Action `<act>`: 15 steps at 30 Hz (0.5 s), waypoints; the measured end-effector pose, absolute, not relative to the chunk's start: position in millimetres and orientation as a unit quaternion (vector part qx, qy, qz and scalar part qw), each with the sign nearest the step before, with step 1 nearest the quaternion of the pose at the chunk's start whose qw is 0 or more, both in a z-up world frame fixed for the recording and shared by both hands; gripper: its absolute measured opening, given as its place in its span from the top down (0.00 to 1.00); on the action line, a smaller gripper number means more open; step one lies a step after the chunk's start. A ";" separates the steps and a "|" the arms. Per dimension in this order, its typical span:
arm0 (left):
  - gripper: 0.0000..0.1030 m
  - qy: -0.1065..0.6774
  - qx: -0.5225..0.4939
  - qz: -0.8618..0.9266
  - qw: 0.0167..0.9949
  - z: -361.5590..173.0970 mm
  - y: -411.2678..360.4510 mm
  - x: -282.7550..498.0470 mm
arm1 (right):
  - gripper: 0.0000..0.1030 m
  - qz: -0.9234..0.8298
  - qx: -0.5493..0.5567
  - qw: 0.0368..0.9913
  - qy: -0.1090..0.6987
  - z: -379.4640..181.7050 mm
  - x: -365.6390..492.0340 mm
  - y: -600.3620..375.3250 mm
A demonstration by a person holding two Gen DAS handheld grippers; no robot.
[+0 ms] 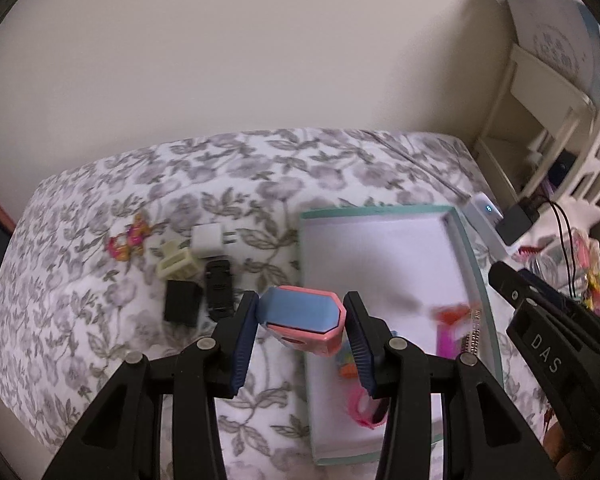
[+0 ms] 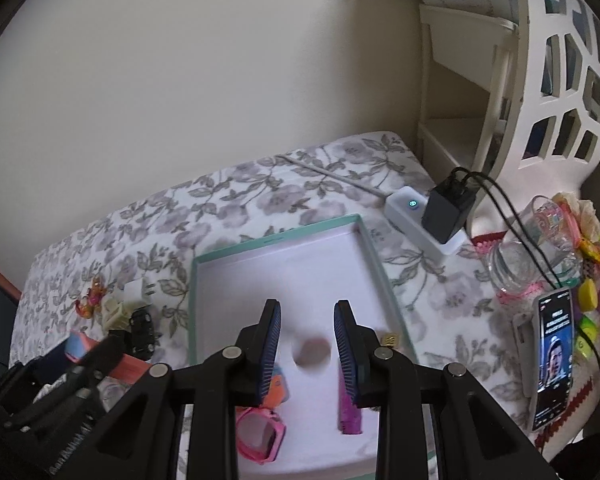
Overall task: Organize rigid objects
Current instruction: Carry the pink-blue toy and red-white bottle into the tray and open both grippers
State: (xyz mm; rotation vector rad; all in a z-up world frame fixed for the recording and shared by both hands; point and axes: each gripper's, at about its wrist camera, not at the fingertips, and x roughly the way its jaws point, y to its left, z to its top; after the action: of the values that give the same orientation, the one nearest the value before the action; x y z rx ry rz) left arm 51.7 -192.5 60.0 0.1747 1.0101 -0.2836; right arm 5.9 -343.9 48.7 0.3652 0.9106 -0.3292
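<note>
Left hand-held gripper (image 1: 303,322) clamps a pink and blue case (image 1: 306,316), held above the floral bed (image 1: 100,280) at the left edge of the teal-rimmed box lid (image 1: 476,264). Right hand-held gripper (image 2: 307,344) empty, fingers apart over the lid, where a pink watch (image 2: 260,434) and purple item (image 2: 350,412) lie. Further left on the bed: black box (image 1: 182,307), black clip (image 1: 219,288), cream hair claw (image 1: 178,261), white charger plug (image 1: 209,241), orange-pink hair clip (image 1: 130,237)

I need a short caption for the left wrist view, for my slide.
Left tool holds a pink-and-blue case at the edge of the teal-rimmed box on the floral bedspread.
</note>
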 end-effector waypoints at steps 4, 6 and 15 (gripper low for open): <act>0.56 0.488 0.098 -0.141 0.856 45.4 -206.2 51.6 | 0.72 -0.156 0.177 0.863 0.446 38.9 8.6 -351.0; 0.56 0.495 0.101 -0.143 0.851 38.4 -209.2 52.4 | 0.72 -0.159 0.176 0.860 0.453 33.8 9.8 -352.5; 0.56 0.501 0.112 -0.152 0.845 12.8 -218.9 54.6 | 0.72 -0.157 0.179 0.838 0.491 3.1 16.3 -354.0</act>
State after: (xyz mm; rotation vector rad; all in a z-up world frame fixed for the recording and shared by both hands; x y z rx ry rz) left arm 54.6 -218.9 12.8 0.2354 1.0577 -0.3201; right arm 16.3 -354.0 3.1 0.3796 1.0394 -0.3329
